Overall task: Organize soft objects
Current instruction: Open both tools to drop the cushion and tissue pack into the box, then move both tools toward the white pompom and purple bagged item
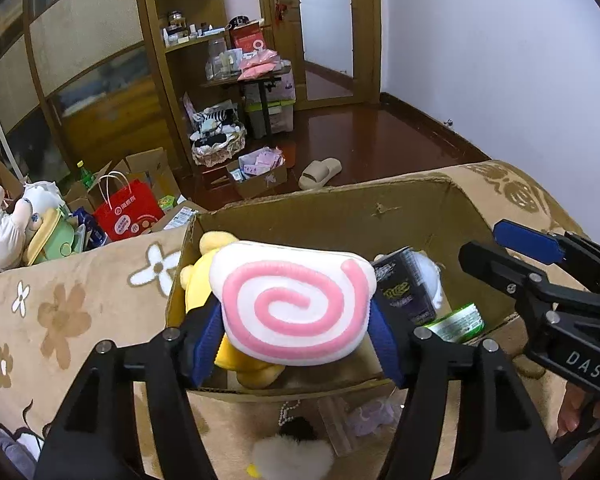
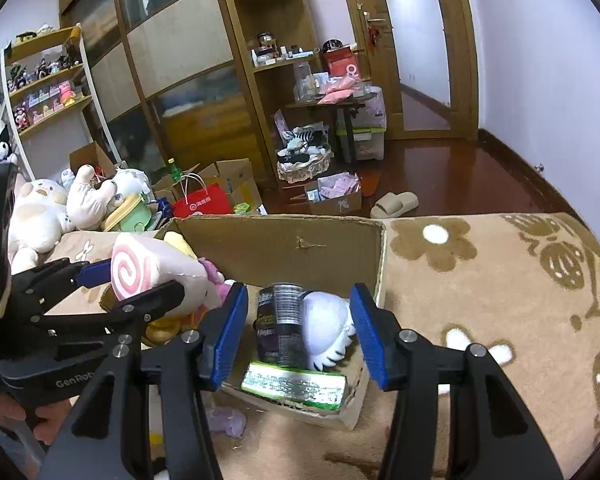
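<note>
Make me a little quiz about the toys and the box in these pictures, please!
1. True or false: the cardboard box has nothing inside it.
2. The swirl plush sits between the fingers of the left gripper. What colour is its swirl? A green, B pink, C black.
3. Fill in the missing word: on the floor beyond the box lies one beige ____.

Key
1. False. A yellow plush and a dark can are in it.
2. B
3. slipper
</note>
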